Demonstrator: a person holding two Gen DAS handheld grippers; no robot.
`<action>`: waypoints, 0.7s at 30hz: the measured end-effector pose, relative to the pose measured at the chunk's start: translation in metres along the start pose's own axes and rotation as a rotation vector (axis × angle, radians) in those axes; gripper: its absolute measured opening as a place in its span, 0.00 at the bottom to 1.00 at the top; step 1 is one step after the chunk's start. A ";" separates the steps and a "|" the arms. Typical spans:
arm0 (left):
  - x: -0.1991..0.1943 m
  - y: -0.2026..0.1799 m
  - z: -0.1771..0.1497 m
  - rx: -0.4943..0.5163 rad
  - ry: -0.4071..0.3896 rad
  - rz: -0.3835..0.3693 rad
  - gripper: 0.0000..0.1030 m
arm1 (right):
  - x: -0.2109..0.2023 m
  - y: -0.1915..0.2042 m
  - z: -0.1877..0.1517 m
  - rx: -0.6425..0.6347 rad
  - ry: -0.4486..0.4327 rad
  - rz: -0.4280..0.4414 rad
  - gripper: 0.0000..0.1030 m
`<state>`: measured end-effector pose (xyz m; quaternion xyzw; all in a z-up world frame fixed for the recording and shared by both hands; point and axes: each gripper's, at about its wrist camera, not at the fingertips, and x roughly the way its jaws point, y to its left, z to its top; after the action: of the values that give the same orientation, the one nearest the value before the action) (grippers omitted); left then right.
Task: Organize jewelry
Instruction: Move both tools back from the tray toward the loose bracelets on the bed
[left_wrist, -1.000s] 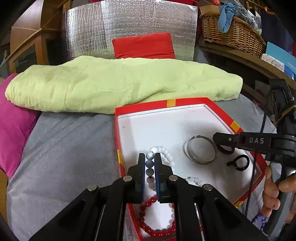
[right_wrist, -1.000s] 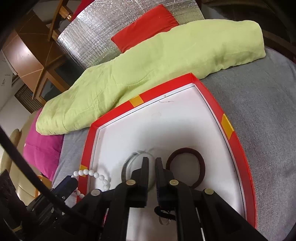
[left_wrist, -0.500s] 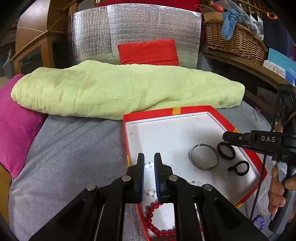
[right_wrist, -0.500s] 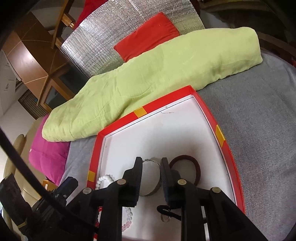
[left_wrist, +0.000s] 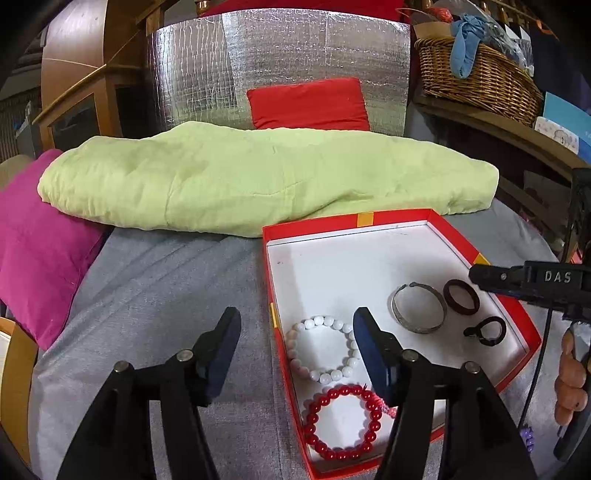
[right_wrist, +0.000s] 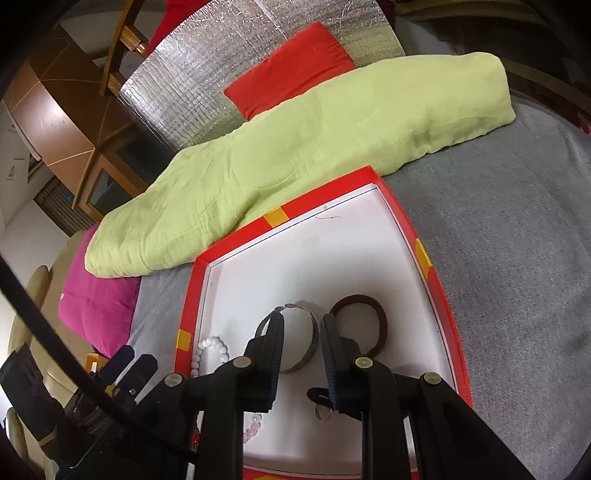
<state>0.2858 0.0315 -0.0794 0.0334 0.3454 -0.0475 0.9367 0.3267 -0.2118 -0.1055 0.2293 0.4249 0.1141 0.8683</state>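
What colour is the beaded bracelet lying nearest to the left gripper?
White bracelet; clearest in the left wrist view, between the open left gripper fingers.

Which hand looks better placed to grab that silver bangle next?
Right. The right gripper hangs open directly over the silver bangle inside the red box; the left gripper is open near the white bead bracelet.

Left hand-held gripper (left_wrist: 295, 345): black angular linkage arms, silver round screws at joints, dark blue pads on fingers (left_wrist: 369, 347). Right hand-held gripper (right_wrist: 302, 345): same black build, white "DAS" lettering on side, thin black cable. Bare-skinned hand (left_wrist: 570, 380) on handle.
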 end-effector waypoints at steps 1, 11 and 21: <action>-0.001 0.000 -0.001 0.001 0.002 0.006 0.63 | -0.002 0.000 0.000 0.000 -0.003 -0.003 0.23; -0.031 0.000 -0.025 -0.001 0.013 0.035 0.64 | -0.045 -0.009 -0.012 -0.013 -0.062 -0.009 0.46; -0.068 -0.006 -0.068 -0.023 0.045 0.014 0.66 | -0.105 -0.052 -0.048 0.019 -0.060 -0.051 0.46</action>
<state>0.1895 0.0366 -0.0870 0.0261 0.3668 -0.0359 0.9292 0.2248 -0.2839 -0.0848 0.2298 0.4053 0.0809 0.8811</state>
